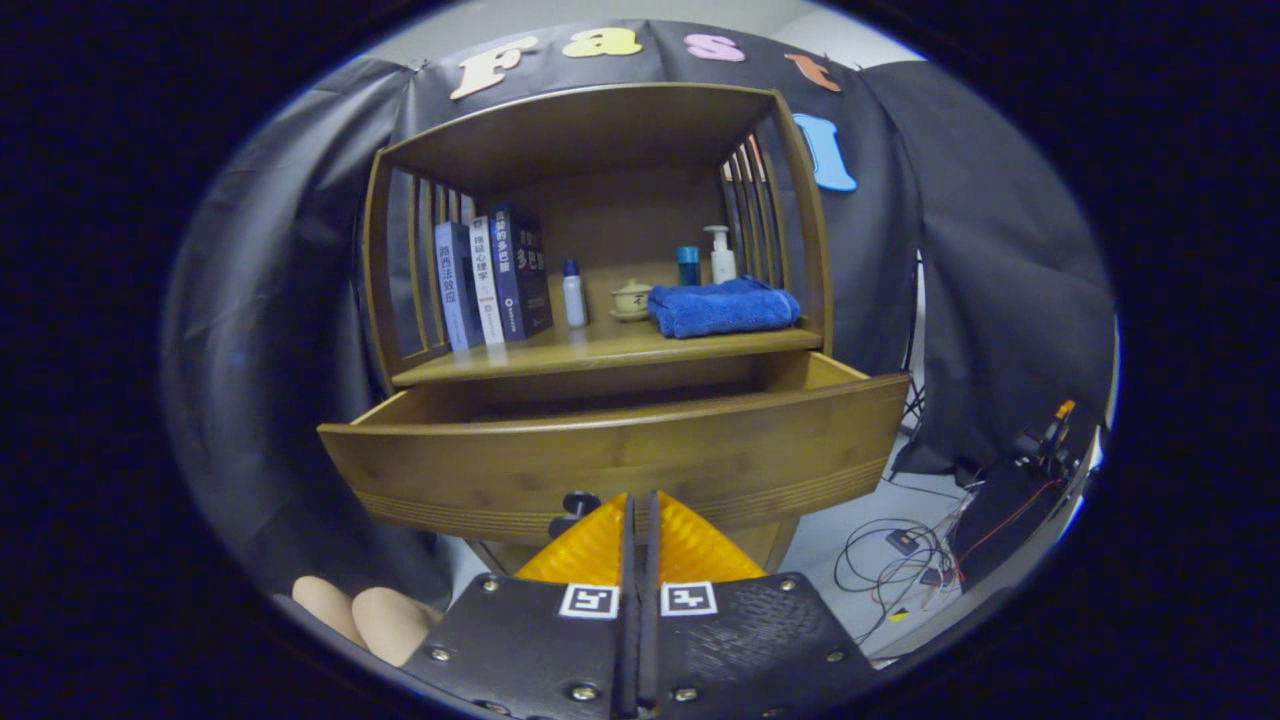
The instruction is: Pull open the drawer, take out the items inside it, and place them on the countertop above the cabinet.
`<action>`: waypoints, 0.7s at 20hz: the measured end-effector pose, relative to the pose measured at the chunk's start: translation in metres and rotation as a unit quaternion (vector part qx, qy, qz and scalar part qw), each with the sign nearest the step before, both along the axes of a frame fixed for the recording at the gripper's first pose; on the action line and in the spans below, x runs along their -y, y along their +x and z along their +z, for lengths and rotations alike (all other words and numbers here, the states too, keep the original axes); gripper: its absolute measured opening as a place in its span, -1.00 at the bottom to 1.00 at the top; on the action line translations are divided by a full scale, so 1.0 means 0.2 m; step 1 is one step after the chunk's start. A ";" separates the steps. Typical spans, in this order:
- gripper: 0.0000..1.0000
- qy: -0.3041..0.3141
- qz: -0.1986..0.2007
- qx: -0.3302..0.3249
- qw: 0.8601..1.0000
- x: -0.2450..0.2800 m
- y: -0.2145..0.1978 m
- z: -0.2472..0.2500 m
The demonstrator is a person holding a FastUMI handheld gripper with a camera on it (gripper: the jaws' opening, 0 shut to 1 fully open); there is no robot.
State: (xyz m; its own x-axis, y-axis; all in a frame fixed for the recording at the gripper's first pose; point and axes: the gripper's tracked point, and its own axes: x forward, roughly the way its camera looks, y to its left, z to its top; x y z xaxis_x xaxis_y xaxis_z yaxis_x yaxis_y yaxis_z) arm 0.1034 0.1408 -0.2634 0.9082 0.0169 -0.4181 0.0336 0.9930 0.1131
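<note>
Backdrop: black cloth wall (960, 250) hangs behind and to both sides of the wooden cabinet (600, 300), with grey floor (850, 520) off to the right.
Hidden bits: we can't see into the drawer (620, 455) at all, since its front panel blocks the inside, so whatever's in there is anyone's guess.
Knob: small dark drawer knob (578, 508) sits just left of the fingertips, partly covered by them; can't tell if it's touching.
Gripper: gripper (640, 515) has its fingers pressed together with nothing between them, tips right at the lower edge of the drawer front.
Drawer: pulled well out, sticking toward us under the countertop (600, 350).
Open room: front strip of the countertop is bare wood; the back is busy.
On the countertop: three books (495, 280) standing at the left, a little white bottle (573, 293) beside them, a lidded cup (631, 298), a folded blue towel (722, 306), and behind it a teal container (688, 265) and a pump bottle (721, 255).
Floor clutter: tangle of cables (900, 560) and dark gear (1010, 500) at the right.
Hand: fingers of a hand (365, 618) poke in beside the gripper body, lower left.
</note>
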 end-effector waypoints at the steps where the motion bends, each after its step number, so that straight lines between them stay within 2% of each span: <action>1: -0.97 0.000 0.005 0.003 1.000 0.00 0.02 0.04; 9: -0.95 -0.013 0.074 0.018 0.997 -0.13 0.42 0.32; 12: -0.86 -0.010 0.113 -0.018 0.993 -0.23 0.57 0.29; 14: -0.66 -0.006 0.124 -0.045 0.991 -0.29 0.66 0.24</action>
